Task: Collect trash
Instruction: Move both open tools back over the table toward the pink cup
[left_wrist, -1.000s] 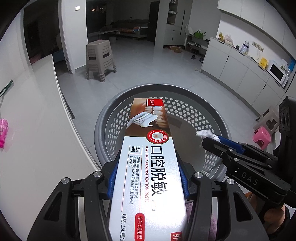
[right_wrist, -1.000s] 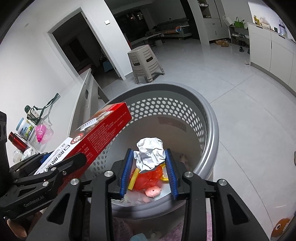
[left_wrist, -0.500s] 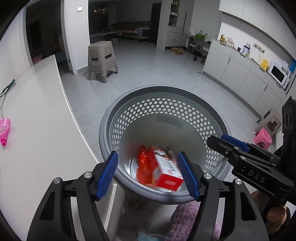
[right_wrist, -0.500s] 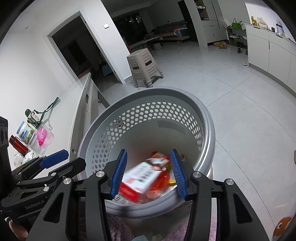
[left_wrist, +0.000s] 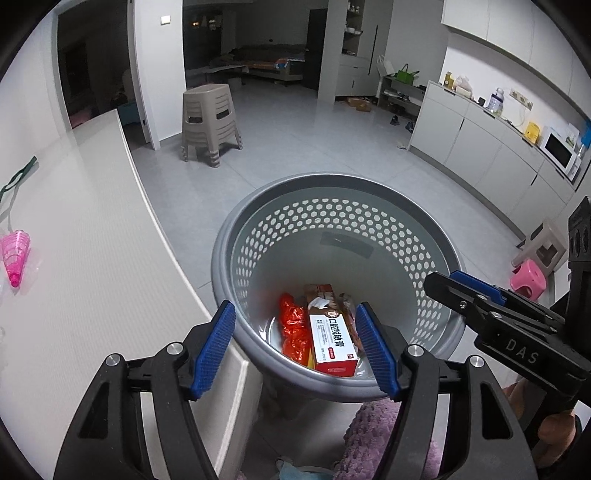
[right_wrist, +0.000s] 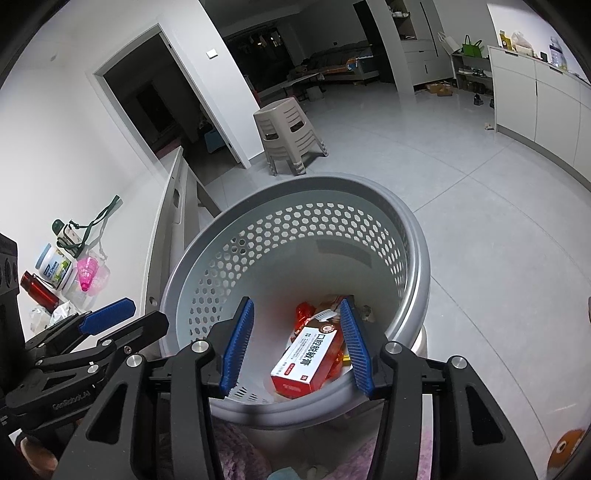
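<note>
Pale grey floor tiles (left_wrist: 332, 147) fill the upper half of both views, with a beige plastic stool (left_wrist: 210, 123) seen at upper centre and white cabinets (left_wrist: 491, 147) along the upper right of the left wrist view. A white table (left_wrist: 74, 277) runs down the left side of that view, and a pink shuttlecock (left_wrist: 14, 256) is seen lying on it at the far left edge.

A round grey basket (left_wrist: 369, 206) with a honeycomb-perforated wall is placed at the centre of both views, just beside the table's edge. At its bottom a red and white toothpaste box (left_wrist: 332, 332) is seen lying flat, with crumpled red wrapper (left_wrist: 293, 328) touching its left side. In the right wrist view the same box (right_wrist: 308, 360) is shown lower centre, tilted diagonally, with red wrapper showing around it.

The left tongs (left_wrist: 295, 343) are seen at the bottom of the left wrist view, held above the basket's near rim. Their blue pads (left_wrist: 216, 347) are spread well apart and nothing is gripped between them; the box lies far below in the gap.

The right tongs (right_wrist: 295, 345) are seen at the bottom of the right wrist view, likewise over the near rim. Their blue pads (right_wrist: 238, 347) are parted, a little less widely, and nothing is held.

Each pair of tongs is also visible from the side in the other view, at the frame's lower edge.
</note>
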